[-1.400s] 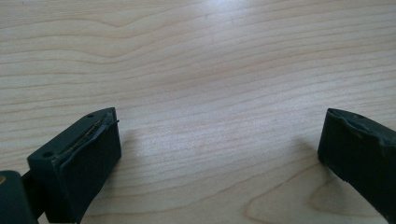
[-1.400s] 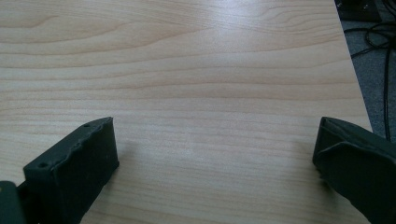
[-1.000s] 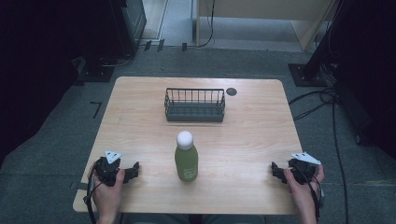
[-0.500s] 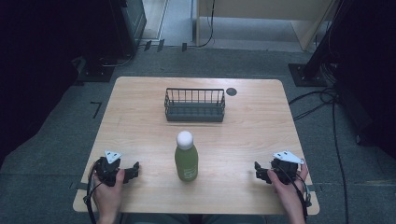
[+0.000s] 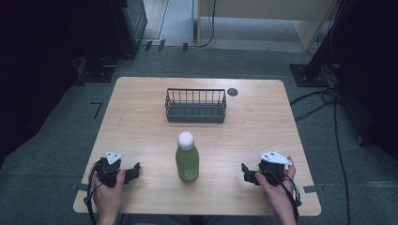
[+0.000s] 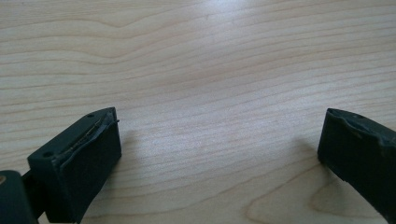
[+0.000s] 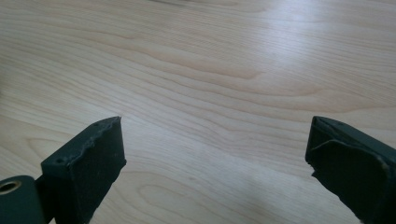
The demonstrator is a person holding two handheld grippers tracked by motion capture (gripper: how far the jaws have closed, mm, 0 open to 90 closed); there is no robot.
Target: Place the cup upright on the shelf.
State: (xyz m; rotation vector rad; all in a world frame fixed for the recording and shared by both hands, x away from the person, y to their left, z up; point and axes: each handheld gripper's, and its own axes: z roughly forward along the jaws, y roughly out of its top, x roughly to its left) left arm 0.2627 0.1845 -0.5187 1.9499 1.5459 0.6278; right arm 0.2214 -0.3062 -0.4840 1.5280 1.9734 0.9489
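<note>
A dark wire basket [image 5: 195, 106] sits toward the far side of the wooden bench [image 5: 141, 126], with nothing visible inside it. Nearer the person, a green bottle [image 5: 187, 161] with a white cap [image 5: 186, 139] stands upright, well apart from the basket. The left gripper [image 5: 135, 169] rests on the bench left of the bottle, the right gripper [image 5: 245, 173] to its right; each has its 2 jaws spread wide over bare wood, holding nothing. A small dark disc [image 5: 232, 92] lies beside the basket.
</note>
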